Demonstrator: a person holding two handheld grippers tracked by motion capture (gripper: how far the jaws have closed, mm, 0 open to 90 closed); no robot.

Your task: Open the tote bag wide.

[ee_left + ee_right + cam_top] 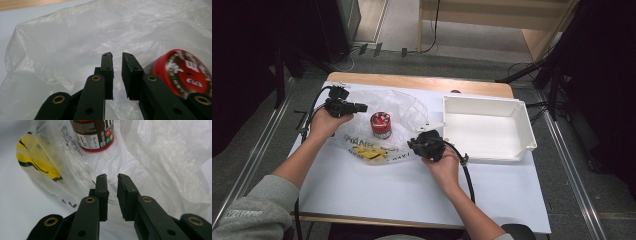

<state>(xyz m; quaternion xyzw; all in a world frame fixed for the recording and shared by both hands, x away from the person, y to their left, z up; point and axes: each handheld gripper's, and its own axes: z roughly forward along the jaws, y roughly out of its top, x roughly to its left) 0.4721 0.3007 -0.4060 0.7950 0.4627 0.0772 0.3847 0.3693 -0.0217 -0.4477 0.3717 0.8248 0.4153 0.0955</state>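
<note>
Low in the centre of the high view, the right gripper (419,143) hangs at the near edge of a clear plastic bag (404,107), its jaws slightly parted and gripping nothing. Left of centre, the left gripper (361,107) sits at the bag's far left edge, jaws likewise released with a narrow empty gap. A red-lidded candy jar (381,124) stands upright on the bag between them. Farther right, a white bin (486,129) sits empty

Thin crinkled translucent plastic bag (387,125), glossy red-lidded can (381,124), smooth matt white plastic bin (527,131).
</note>
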